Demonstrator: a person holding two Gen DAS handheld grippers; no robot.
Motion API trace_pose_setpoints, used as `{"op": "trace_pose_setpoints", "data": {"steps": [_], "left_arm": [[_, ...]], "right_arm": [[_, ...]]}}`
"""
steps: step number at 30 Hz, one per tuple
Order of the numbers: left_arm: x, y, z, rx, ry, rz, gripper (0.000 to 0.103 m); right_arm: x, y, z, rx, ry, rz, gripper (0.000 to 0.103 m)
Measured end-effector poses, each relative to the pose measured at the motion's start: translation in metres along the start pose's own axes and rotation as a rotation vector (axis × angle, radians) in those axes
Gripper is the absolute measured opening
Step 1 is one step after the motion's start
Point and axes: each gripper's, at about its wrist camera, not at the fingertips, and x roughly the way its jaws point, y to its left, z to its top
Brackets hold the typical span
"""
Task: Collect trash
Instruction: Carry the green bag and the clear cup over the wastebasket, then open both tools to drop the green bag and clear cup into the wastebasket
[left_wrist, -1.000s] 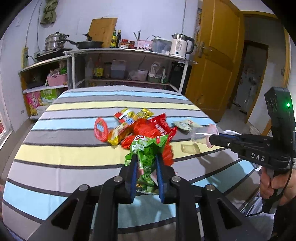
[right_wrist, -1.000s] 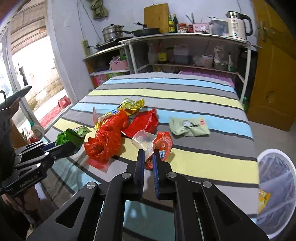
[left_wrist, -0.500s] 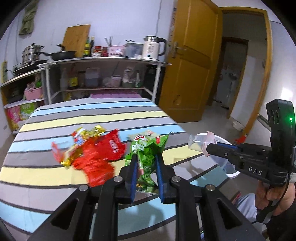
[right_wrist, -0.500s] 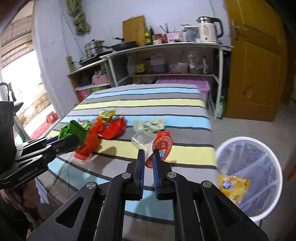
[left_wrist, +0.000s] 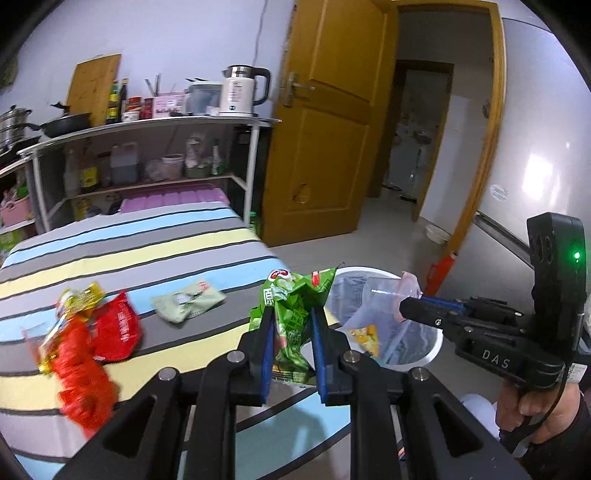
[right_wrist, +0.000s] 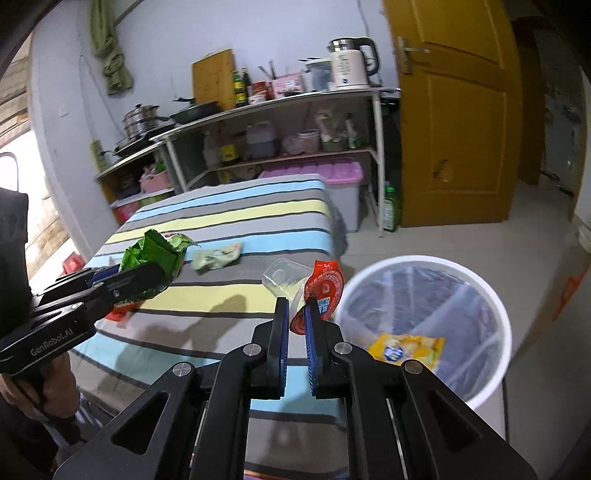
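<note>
While the left wrist view has the left gripper (left_wrist: 291, 332) clamped on a green snack wrapper (left_wrist: 291, 314) at centre, the white trash bin (left_wrist: 432, 350) sits right of it. Right wrist view: the right gripper (right_wrist: 295, 332) pinches a clear plastic cup with red lid (right_wrist: 306, 288) at centre, beside the bin (right_wrist: 495, 306) at lower right.
</note>
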Motion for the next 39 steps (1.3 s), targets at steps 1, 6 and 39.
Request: {"op": "trace_pose_setpoints", "data": {"steps": [1, 6, 39], "left_arm": [[0.003, -0.003, 0.001, 0.004, 0.001, -0.009, 0.019], [0.022, -0.02, 0.008, 0.02, 0.017, -0.054, 0.019], [0.124, -0.082, 0.006, 0.063, 0.225, -0.2, 0.031]], "right_arm": [[-0.001, -0.004, -0.001, 0.006, 0.0, -0.005, 0.009], [-0.003, -0.025, -0.004, 0.04, 0.001, -0.036, 0.009], [0.027, -0.12, -0.045, 0.231, 0.144, -0.172, 0.024]]}}
